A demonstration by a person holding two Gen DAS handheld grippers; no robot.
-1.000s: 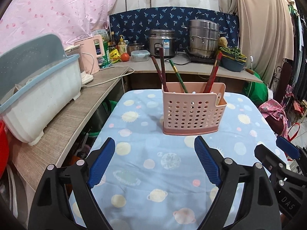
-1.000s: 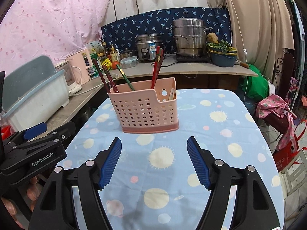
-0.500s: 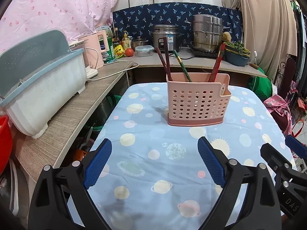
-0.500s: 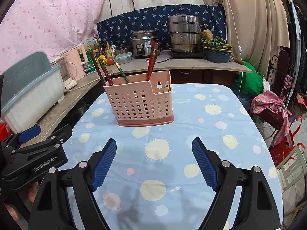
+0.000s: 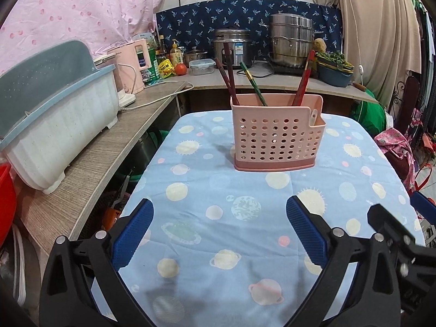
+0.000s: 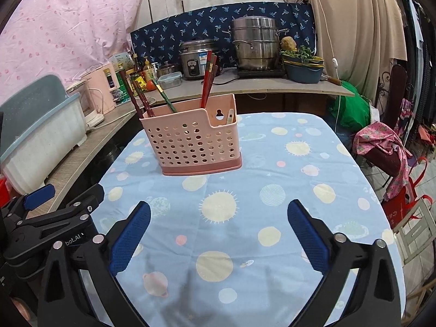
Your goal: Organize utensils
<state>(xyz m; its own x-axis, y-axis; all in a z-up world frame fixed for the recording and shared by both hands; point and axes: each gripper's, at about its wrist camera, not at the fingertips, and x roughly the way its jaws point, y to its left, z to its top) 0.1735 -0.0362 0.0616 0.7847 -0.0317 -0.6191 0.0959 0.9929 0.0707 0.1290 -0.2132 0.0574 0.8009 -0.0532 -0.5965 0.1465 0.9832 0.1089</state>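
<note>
While both tools gape empty, utensil basket stands beyond

a pink dotted cloth hangs at left, a navy leaf-print cloth behind the wooden counter, beige curtains at right.

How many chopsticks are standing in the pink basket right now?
5 visible in the pink utensil basket: two dark red chopsticks at its left end, one green chopstick mid-left, and two red chopsticks close together right of centre. Shorter ones may be hidden inside.
</note>
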